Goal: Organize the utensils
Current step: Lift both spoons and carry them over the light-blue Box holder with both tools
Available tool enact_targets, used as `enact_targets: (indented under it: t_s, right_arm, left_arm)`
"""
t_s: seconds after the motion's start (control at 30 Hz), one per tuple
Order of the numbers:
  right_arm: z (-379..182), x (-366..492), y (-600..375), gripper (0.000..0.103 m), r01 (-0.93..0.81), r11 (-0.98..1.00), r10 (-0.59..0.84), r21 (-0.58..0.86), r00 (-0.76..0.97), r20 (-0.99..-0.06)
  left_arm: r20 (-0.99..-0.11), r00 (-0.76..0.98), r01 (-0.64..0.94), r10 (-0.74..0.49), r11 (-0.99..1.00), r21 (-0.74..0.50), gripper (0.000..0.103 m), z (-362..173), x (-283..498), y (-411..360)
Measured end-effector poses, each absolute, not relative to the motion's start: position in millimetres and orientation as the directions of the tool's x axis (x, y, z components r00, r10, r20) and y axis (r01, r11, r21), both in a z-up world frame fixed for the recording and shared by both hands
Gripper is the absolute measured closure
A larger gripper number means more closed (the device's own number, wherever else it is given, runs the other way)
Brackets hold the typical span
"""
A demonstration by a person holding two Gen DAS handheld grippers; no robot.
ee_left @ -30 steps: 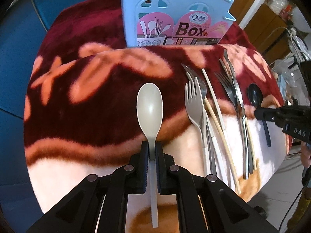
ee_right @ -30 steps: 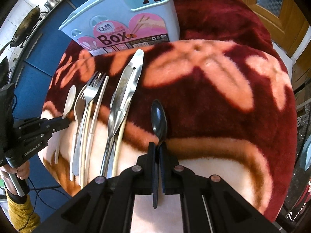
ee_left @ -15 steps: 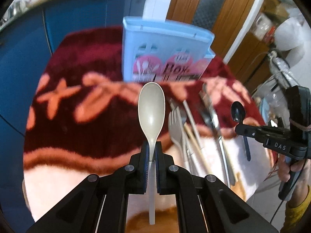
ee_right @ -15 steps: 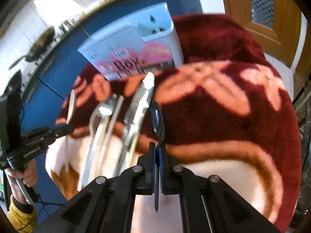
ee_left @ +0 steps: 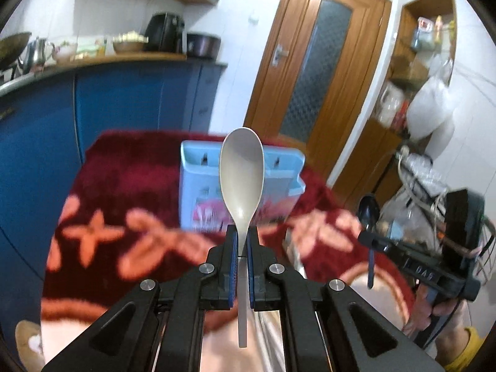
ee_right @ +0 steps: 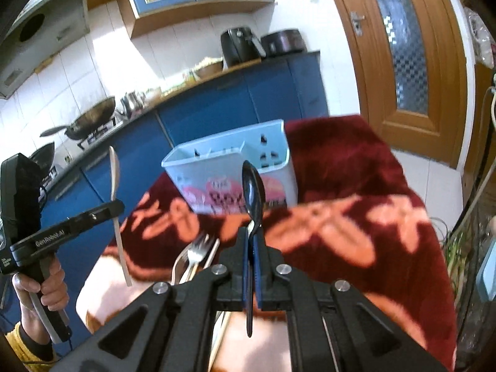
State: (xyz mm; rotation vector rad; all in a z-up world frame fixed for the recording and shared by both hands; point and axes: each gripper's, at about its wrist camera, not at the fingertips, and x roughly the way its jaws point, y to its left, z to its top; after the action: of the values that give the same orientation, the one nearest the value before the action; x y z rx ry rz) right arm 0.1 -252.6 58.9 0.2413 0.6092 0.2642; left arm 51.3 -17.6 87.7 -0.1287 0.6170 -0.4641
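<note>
Blanket in red plush covers the table and carries everything. Light blue utensil box stands upright near its far edge, open top ready to receive. Forks lie bunched near the front edge, unsorted. Left gripper is clamped on the beige spoon by its handle, bowl upward, held clear above the blanket. Right gripper likewise pinches the black spoon, apparently for dropping handle-first into the box.

Bright daylight, motion blur, fisheye warping
</note>
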Motion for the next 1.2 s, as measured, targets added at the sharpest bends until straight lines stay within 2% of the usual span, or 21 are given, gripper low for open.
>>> enact_targets:
  t_s: [0.47,0.77,0.93,1.07,1.2]
  right_arm:
    - [70.6,29.3,-262.6,0.099,-0.167,0.94,0.29,0.298,0.851,-0.437]
    - [69.2,50.6,-257.7,0.099,-0.18,0.942,0.292,0.284,0.857,-0.424]
    - [74.8,61.7,-253.4,0.099,-0.203,0.946,0.293,0.251,0.865,-0.407]
    - [81.0,75.3,-255.1,0.098,-0.2,0.947,0.288,0.252,0.877,-0.385]
    - [84.6,95.3,-253.9,0.098,-0.211,0.942,0.293,0.26,0.897,-0.332]
  left_arm:
    - [-0.375,0.859,0.289,-0.348,0.935,-0.205,0.098,143.2,117.4,-16.1]
    - [-0.304,0.914,0.213,-0.27,0.955,-0.207,0.098,133.1,159.7,-26.4]
    - [-0.29,0.927,0.196,-0.236,0.967,-0.161,0.098,116.0,172.7,-35.2]
    - [-0.313,0.92,0.196,-0.238,0.968,-0.16,0.098,97.8,175.2,-36.5]
    - [-0.327,0.915,0.195,-0.236,0.969,-0.151,0.098,84.5,177.2,-37.0]
